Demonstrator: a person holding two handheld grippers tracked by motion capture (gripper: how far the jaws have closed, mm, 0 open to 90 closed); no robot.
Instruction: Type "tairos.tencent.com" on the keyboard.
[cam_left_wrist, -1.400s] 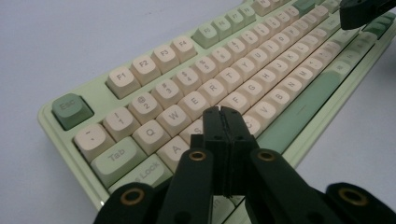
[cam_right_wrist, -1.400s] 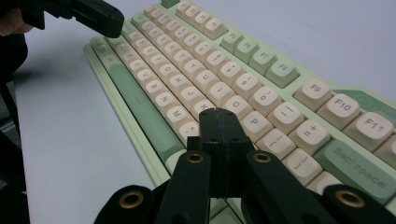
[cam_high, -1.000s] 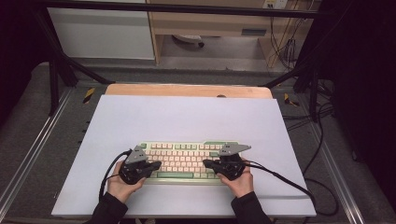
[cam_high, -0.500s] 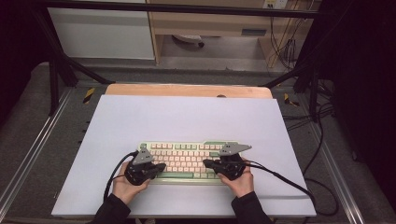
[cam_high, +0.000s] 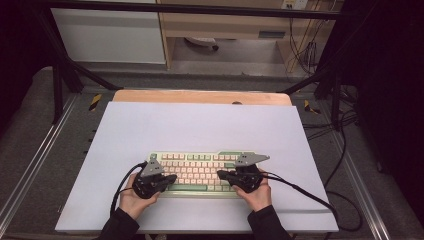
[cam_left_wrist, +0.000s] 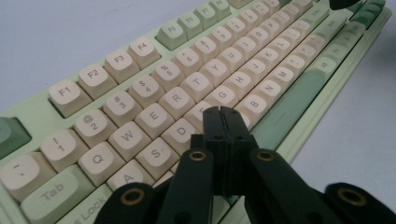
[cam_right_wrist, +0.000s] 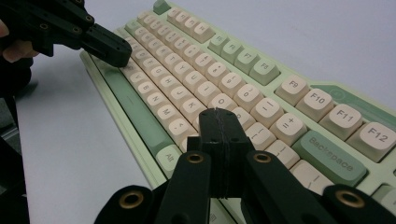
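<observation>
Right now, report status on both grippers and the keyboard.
Left gripper shut, over the left-hand letter keys. Right gripper shut, over the right-hand keys. Keyboard flat on white mat. Nothing in the way.

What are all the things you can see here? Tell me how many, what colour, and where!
keyboard: one, pale green case with cream keys and some green keys, on the near part of the mat, between the two grippers.
mat: one, light lavender-grey, covering most of the table.
table: one, wooden edge showing behind the mat.
cabinet: one, white, on the floor beyond the table at the left.
cables: several, black, on the floor to the right.
left gripper: one, black, jaws shut, over the keyboard's left half.
right gripper: one, black, jaws shut, over the keyboard's right half.
hands: two, in dark sleeves, at the near edge, each holding a gripper.
</observation>
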